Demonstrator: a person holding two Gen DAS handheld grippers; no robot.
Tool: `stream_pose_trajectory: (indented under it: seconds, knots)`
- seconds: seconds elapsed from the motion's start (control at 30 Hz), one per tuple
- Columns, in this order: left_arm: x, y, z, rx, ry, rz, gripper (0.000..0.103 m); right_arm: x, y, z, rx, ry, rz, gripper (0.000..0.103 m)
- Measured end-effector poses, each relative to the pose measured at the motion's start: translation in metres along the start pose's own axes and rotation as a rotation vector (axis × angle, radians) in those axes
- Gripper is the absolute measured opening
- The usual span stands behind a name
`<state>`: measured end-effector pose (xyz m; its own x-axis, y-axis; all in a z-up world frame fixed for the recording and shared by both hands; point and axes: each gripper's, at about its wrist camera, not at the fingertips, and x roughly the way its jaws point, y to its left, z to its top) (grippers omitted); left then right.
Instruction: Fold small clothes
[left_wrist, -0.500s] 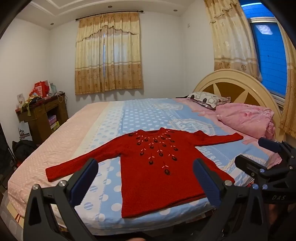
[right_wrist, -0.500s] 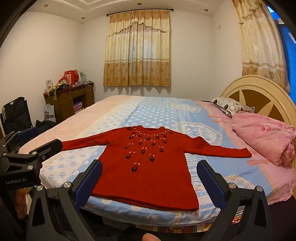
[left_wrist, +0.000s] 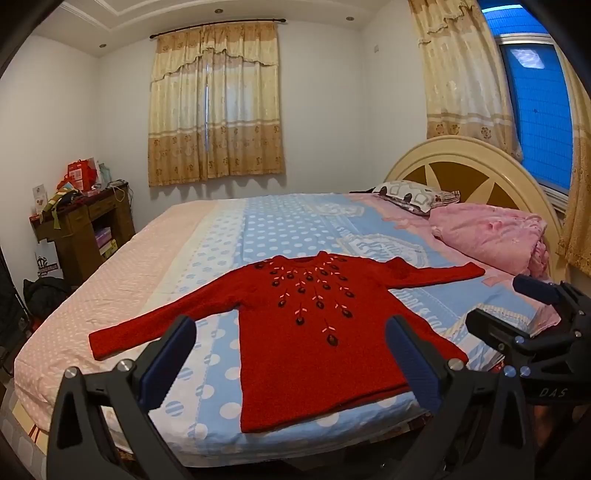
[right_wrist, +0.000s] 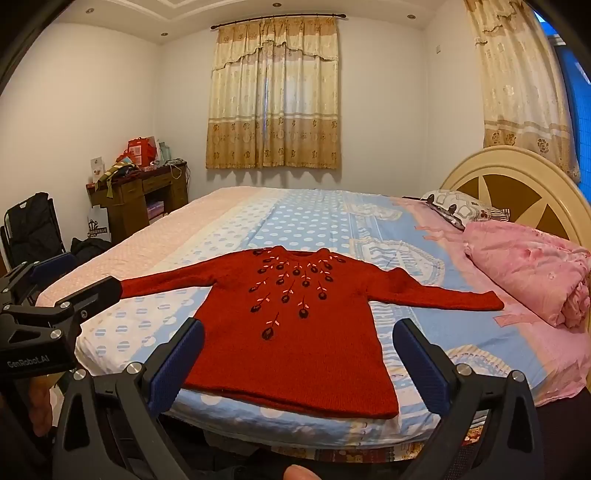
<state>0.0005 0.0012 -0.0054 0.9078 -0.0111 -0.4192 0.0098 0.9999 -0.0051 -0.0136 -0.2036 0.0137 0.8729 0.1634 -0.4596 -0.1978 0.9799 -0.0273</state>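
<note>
A small red knitted sweater (left_wrist: 317, 339) with dark embroidered flowers lies flat and face up on the bed, sleeves spread to both sides, hem toward me; it also shows in the right wrist view (right_wrist: 295, 332). My left gripper (left_wrist: 291, 354) is open and empty, held in the air before the bed's near edge, in front of the hem. My right gripper (right_wrist: 299, 354) is open and empty at about the same distance. Each gripper shows at the edge of the other's view: the right gripper (left_wrist: 532, 306) and the left gripper (right_wrist: 66, 284).
The bed (left_wrist: 288, 225) has a blue polka-dot and pink sheet. A pink folded quilt (left_wrist: 491, 236) and a patterned pillow (left_wrist: 413, 195) lie by the cream headboard (left_wrist: 480, 173) on the right. A cluttered wooden desk (left_wrist: 85, 225) stands at the left wall.
</note>
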Motion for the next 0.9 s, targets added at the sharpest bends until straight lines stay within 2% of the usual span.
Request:
stream_pose_trajectory:
  seconds: [0.9]
  knots:
    - [0.0001, 0.0004, 0.0012, -0.003, 0.003, 0.0, 0.103, 0.0052, 0.0022, -0.0081, -0.009, 0.019, 0.002, 0.102]
